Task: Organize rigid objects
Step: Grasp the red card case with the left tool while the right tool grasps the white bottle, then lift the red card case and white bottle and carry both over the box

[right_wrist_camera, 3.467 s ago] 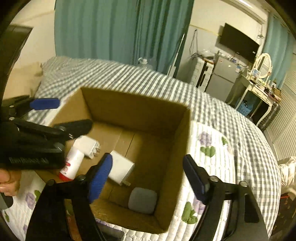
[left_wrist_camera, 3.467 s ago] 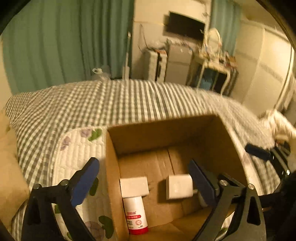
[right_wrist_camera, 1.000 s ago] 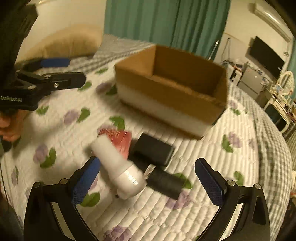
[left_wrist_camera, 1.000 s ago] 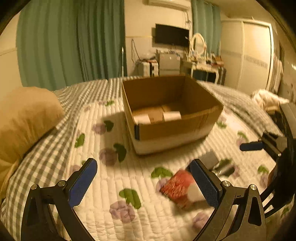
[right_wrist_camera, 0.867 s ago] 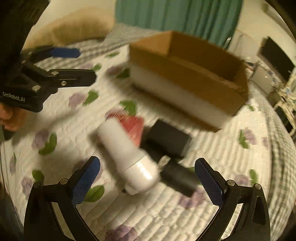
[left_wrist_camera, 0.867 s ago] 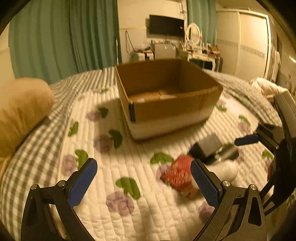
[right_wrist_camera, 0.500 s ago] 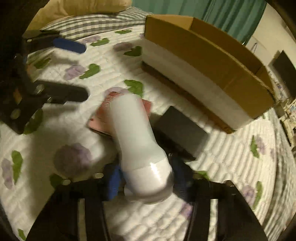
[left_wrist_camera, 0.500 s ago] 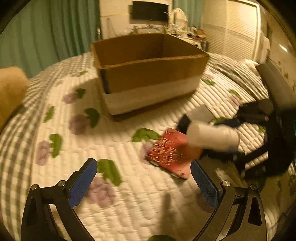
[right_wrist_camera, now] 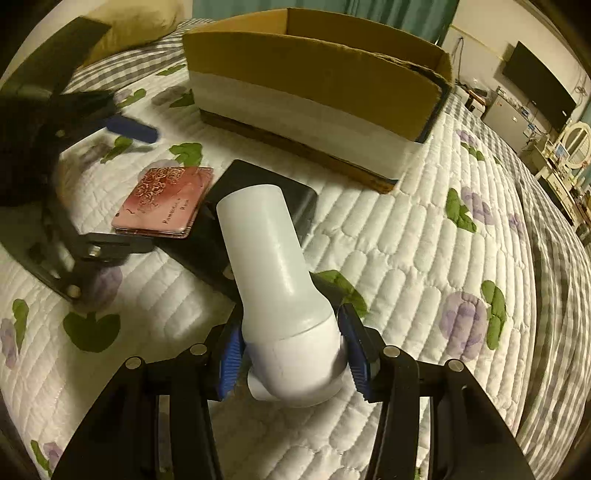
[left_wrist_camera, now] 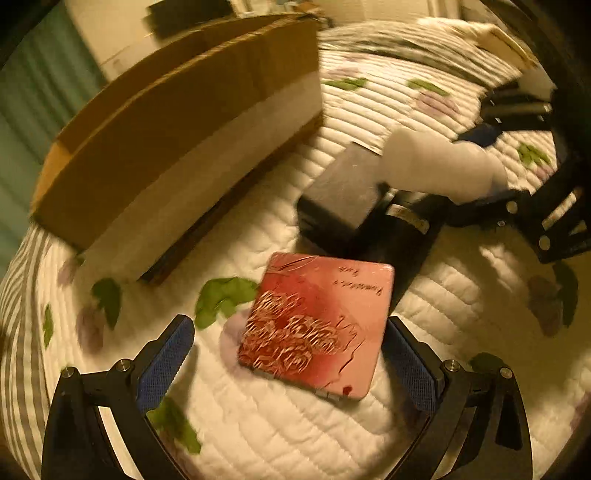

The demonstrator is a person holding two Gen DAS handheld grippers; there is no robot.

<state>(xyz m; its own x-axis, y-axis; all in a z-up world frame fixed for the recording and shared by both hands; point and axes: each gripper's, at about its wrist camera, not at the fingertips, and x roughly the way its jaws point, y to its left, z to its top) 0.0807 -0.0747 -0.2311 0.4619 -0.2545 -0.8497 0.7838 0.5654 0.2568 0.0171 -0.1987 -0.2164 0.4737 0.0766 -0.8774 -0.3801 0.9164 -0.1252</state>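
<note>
My right gripper (right_wrist_camera: 291, 354) is shut on the cap end of a white bottle (right_wrist_camera: 277, 280), whose body sticks out ahead over the quilt; the bottle (left_wrist_camera: 439, 166) also shows at the right of the left wrist view. A flat red case (left_wrist_camera: 317, 325) with a rose pattern lies on the quilt between the fingers of my open left gripper (left_wrist_camera: 288, 365), which do not touch it. The red case (right_wrist_camera: 166, 201) rests partly on a black box (right_wrist_camera: 258, 206). The black box (left_wrist_camera: 343, 192) lies beside a dark cylinder (left_wrist_camera: 402, 225).
A cardboard box (right_wrist_camera: 317, 85) with a white band stands on the floral quilt (right_wrist_camera: 424, 240) just behind the objects; the cardboard box (left_wrist_camera: 177, 125) fills the left wrist view's upper left. A tan pillow (right_wrist_camera: 136, 26) lies at the far left. Furniture and a television stand beyond the bed.
My right gripper closed on the white bottle and lifted it slightly. My left gripper dropped and rolled toward the red case, which now lies between its open fingers.
</note>
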